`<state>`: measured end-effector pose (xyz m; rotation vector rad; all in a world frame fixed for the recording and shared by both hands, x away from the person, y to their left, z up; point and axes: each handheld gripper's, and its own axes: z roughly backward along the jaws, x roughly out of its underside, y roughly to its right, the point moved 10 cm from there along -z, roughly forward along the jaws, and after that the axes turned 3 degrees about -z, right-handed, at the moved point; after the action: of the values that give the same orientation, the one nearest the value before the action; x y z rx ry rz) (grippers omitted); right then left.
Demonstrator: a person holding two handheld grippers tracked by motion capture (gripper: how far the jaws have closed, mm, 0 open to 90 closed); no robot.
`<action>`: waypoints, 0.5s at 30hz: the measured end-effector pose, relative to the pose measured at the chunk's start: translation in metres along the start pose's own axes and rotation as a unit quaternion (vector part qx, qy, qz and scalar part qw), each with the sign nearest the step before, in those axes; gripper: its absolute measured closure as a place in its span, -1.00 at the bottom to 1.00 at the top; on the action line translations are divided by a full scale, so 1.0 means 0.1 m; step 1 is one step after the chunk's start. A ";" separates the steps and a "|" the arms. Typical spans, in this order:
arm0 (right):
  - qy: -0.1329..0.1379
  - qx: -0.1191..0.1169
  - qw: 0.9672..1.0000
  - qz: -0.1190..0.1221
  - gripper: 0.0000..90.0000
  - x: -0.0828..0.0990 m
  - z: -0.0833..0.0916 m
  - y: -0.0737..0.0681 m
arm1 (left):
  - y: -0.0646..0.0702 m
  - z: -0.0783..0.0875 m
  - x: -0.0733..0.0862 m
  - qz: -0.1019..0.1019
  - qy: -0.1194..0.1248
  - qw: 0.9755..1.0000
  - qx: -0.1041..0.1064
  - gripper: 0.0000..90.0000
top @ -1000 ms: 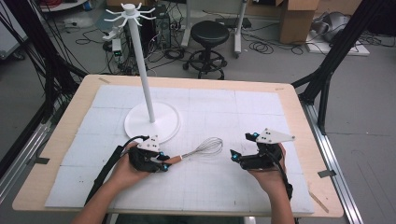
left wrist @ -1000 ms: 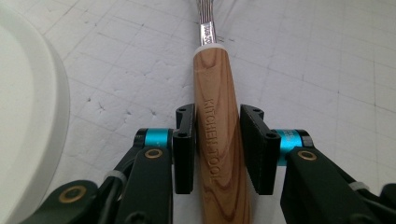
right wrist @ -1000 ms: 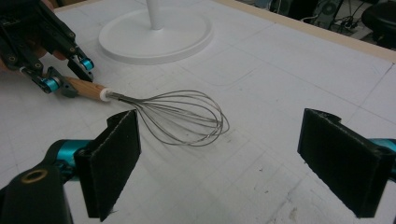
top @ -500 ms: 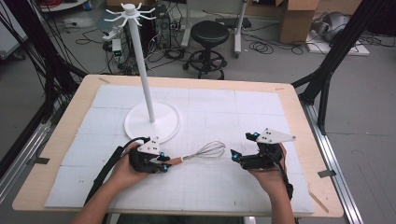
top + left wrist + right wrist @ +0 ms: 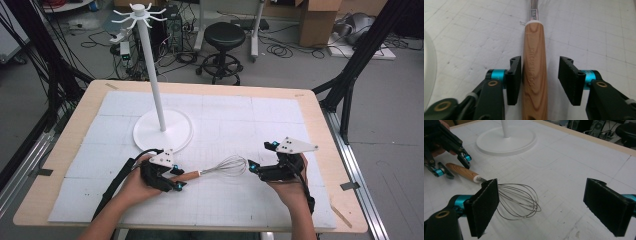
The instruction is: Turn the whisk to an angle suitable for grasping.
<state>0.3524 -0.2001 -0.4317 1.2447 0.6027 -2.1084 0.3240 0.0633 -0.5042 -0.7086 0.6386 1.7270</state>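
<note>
A whisk (image 5: pixel 226 165) with a wooden handle (image 5: pixel 534 62) lies on the white mat, its wire head pointing right. My left gripper (image 5: pixel 178 178) straddles the handle end, and its jaws have just been opening. In the left gripper view my left gripper (image 5: pixel 540 75) has the handle between its pads, with a clear gap on the right side, so nothing is gripped. My right gripper (image 5: pixel 261 156) hovers just right of the wire head, open wide. In the right gripper view my right gripper (image 5: pixel 549 207) has the wire loops (image 5: pixel 520 200) lying ahead of its left pad.
A white stand (image 5: pixel 175 132) with a tall pole and hooks at the top rises behind my left gripper, and its round base (image 5: pixel 506 141) is close to the whisk. The wooden table edge (image 5: pixel 330 150) runs past my right hand. A stool and cables are on the floor behind.
The left gripper's jaws have parted from the whisk handle they were shut on. The whisk and both hands have barely moved.
</note>
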 end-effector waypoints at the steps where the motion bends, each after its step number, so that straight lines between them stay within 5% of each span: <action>1: 0.002 0.000 1.000 0.000 -0.74 0.00 0.01 0.01 | -0.02 0.04 0.02 0.006 0.001 1.000 -0.004 0.16; 8: 0.005 0.000 1.000 0.000 -0.73 -0.02 0.03 0.01 | -0.05 0.13 0.18 0.029 0.007 1.000 -0.001 0.21; 11: 0.006 0.000 1.000 0.000 -0.73 -0.02 0.04 0.01 | -0.01 0.11 0.17 0.009 0.006 1.000 0.005 0.48; 15: 0.006 0.001 1.000 -0.001 -0.74 -0.02 0.04 0.02 | 0.01 0.07 0.13 -0.024 0.000 1.000 -0.009 0.55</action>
<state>0.3523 -0.2035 -0.4282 1.2586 0.6069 -2.1062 0.3196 0.0769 -0.5089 -0.7316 0.6023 1.6912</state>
